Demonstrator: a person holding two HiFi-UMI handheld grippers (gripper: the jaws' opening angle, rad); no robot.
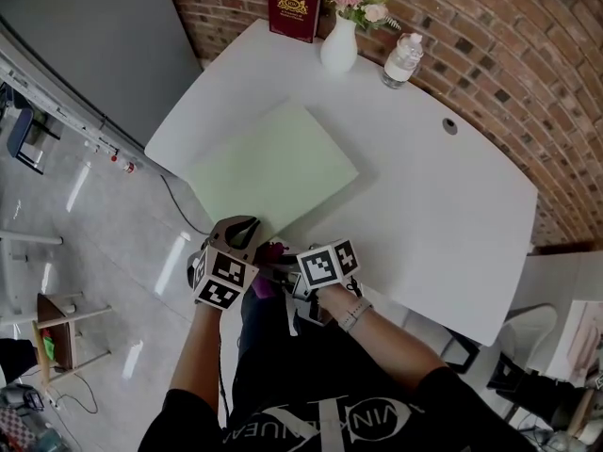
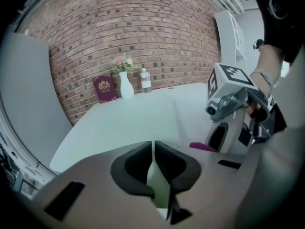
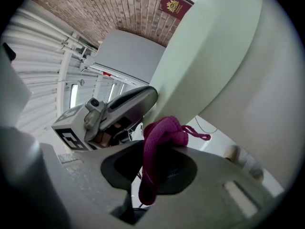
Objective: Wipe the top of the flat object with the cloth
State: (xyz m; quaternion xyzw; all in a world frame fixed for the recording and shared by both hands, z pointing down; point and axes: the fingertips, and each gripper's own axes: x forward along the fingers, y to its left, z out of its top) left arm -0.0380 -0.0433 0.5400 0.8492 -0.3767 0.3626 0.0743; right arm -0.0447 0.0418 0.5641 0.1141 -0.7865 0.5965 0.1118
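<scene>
A pale green flat board [image 1: 273, 163] lies on the white table [image 1: 443, 215], its near corner toward me. My left gripper [image 1: 243, 226] is shut with nothing between its jaws; its tips [image 2: 152, 147] are at that near corner, and I cannot tell whether they touch the board [image 2: 138, 120]. Just to its right, off the table's near edge, my right gripper [image 1: 283, 273] is shut on a bunched magenta cloth [image 1: 268, 252]. In the right gripper view the cloth [image 3: 162, 140] hangs from the jaws beside the board [image 3: 209, 56], with the left gripper [image 3: 126, 104] close by.
At the table's far edge, against the brick wall, stand a red book [image 1: 294, 8], a white vase of flowers [image 1: 339, 40] and a water bottle [image 1: 402, 61]. A cable hole [image 1: 449, 125] is at the right. The floor drops away left of the table.
</scene>
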